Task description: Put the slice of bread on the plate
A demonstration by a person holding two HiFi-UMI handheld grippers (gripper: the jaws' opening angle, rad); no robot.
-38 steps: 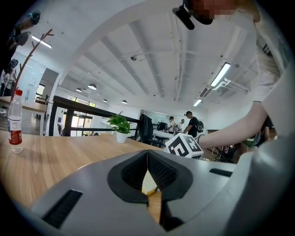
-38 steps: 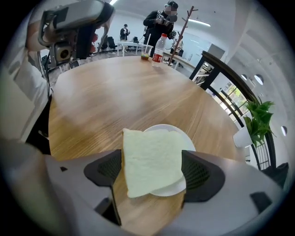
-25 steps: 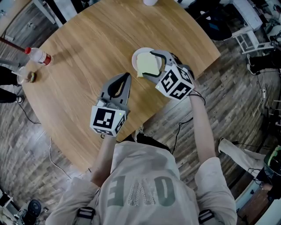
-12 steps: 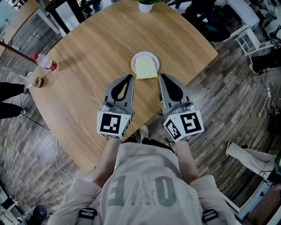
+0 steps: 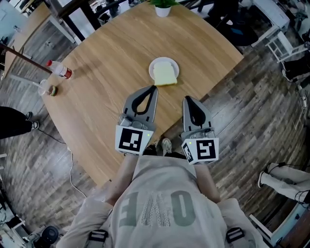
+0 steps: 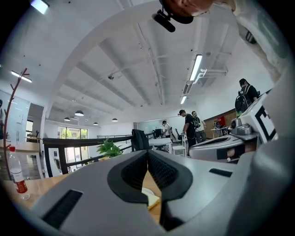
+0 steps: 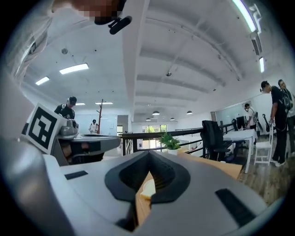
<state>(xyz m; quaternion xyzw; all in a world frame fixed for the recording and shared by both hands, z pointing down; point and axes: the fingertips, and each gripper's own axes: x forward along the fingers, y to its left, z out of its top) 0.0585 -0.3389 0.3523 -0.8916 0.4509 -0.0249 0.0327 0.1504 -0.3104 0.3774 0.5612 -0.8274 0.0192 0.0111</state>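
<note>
The slice of bread (image 5: 165, 75) lies on the small white plate (image 5: 163, 64) on the round wooden table (image 5: 106, 58), its near edge overhanging the plate's rim. My left gripper (image 5: 154, 88) is shut and empty, its tip just short of the bread. My right gripper (image 5: 187, 99) is also shut and empty, to the right near the table's edge. In the left gripper view the closed left gripper (image 6: 148, 154) points level, with the bread (image 6: 152, 200) showing below the tips. In the right gripper view the bread (image 7: 147, 188) shows under the closed right gripper (image 7: 148, 155).
A plastic bottle with a red cap (image 5: 60, 70) and a small cup (image 5: 44, 87) stand at the table's left edge. A potted plant (image 5: 162, 8) stands at the far edge. Chairs and people stand beyond the table in both gripper views.
The right gripper, open around the bread on the plate a second ago, has shut and pulled back toward the person empty. The bread stays on the plate. The left gripper drew back slightly.
</note>
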